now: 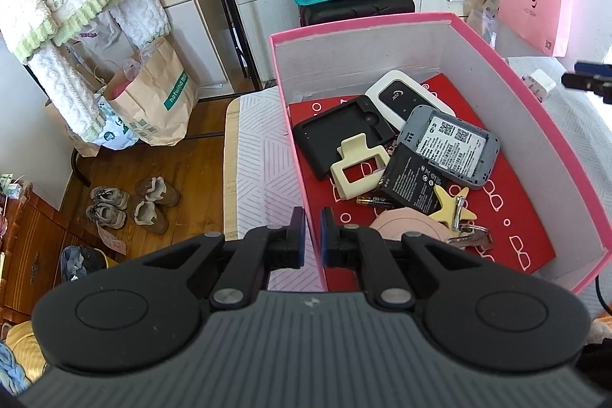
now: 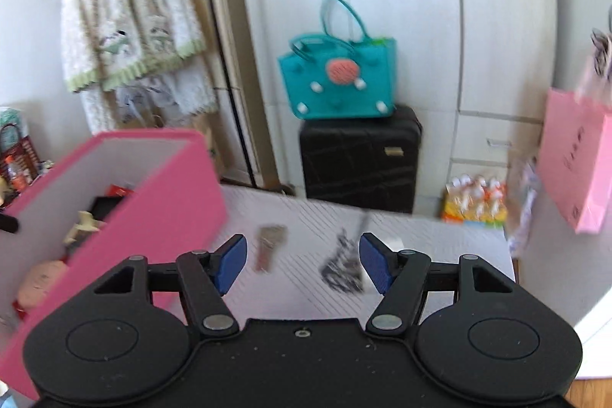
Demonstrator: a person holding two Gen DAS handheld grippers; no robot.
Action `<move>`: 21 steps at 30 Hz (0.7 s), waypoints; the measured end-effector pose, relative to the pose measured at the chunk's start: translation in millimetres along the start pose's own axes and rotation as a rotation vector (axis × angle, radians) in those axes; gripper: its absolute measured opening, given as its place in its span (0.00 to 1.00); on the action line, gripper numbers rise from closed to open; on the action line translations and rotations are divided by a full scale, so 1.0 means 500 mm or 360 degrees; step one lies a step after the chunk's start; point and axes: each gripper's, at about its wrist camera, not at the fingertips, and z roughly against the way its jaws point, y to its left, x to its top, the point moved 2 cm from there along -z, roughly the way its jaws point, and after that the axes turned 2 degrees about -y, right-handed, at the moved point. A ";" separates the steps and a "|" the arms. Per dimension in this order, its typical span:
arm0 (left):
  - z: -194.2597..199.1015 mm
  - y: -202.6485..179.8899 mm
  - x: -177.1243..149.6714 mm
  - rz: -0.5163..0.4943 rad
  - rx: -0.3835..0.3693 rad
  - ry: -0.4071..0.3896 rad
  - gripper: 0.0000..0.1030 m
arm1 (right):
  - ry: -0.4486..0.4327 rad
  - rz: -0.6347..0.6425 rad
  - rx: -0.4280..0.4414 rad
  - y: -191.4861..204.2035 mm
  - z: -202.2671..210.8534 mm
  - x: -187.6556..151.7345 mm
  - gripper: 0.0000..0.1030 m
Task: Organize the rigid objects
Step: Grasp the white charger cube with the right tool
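Note:
A pink box (image 1: 535, 125) stands on the table and holds several rigid items. Among them are a white router (image 1: 397, 96), a grey device (image 1: 451, 144), a black case (image 1: 336, 132), a cream hair claw (image 1: 357, 169), a star clip (image 1: 455, 207) and keys (image 1: 472, 236). My left gripper (image 1: 313, 236) is shut on the box's near left wall, one pad on each side. My right gripper (image 2: 302, 262) hangs open and empty over the table, right of the box (image 2: 179, 194). A blurred key (image 2: 269, 245) and a black-and-white striped item (image 2: 342, 268) lie on the table ahead of it.
The table has a white patterned cloth (image 2: 420, 255). A black suitcase (image 2: 359, 159) with a teal bag (image 2: 336, 79) stands behind the table. A pink paper bag (image 2: 577, 159) hangs at right. Shoes (image 1: 130, 203) and paper bags (image 1: 160, 102) sit on the floor at left.

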 end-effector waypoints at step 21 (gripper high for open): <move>0.000 0.004 0.000 0.0038 0.0005 -0.0014 0.07 | 0.0204 0.0108 -0.0196 -0.069 -0.168 -0.037 0.70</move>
